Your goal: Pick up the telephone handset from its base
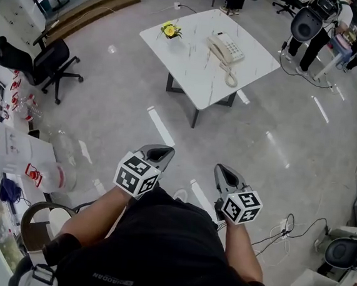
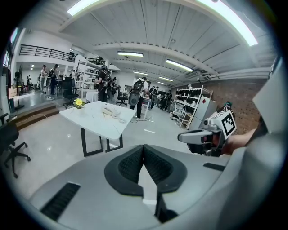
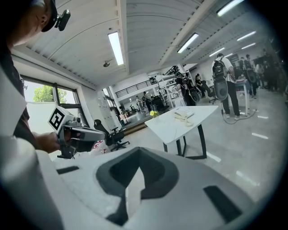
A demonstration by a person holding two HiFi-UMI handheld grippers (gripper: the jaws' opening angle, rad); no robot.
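Step in hand: the approach, as I judged it. No reach toward the phone had begun, and the person stood on the open floor, well apart from the table.
Telephone (image 1: 226, 49): it sat on the white table (image 1: 191, 71), toward the table's far right part in the head view.
Handset (image 1: 216, 47): it lay in its cradle on the base (image 1: 233, 51), not yet lifted. Its coiled cord (image 1: 230, 79) trailed toward the table's near edge.
Left gripper (image 2: 143, 148): it was held low in front of the body with its pads pressed together and nothing between them.
Right gripper (image 3: 139, 150): it was carried beside the left one, its jaws likewise closed tight and empty.
Aim: both gripper views had the table and phone small in the distance, ahead of the jaws.
Other things: a small bunch of yellow flowers (image 1: 170, 30) stood at the table's far left corner, clear of the phone. A black office chair (image 1: 45, 63) stood off to the left on the floor.
Next move, in my judgement: close the gap to the table, then spread one claw before it reaches the handset. Come at the grip's narrow middle across its length, and leave the cord slack to follow.
Risk: the base looked light, so a skewed lift could drag it along.
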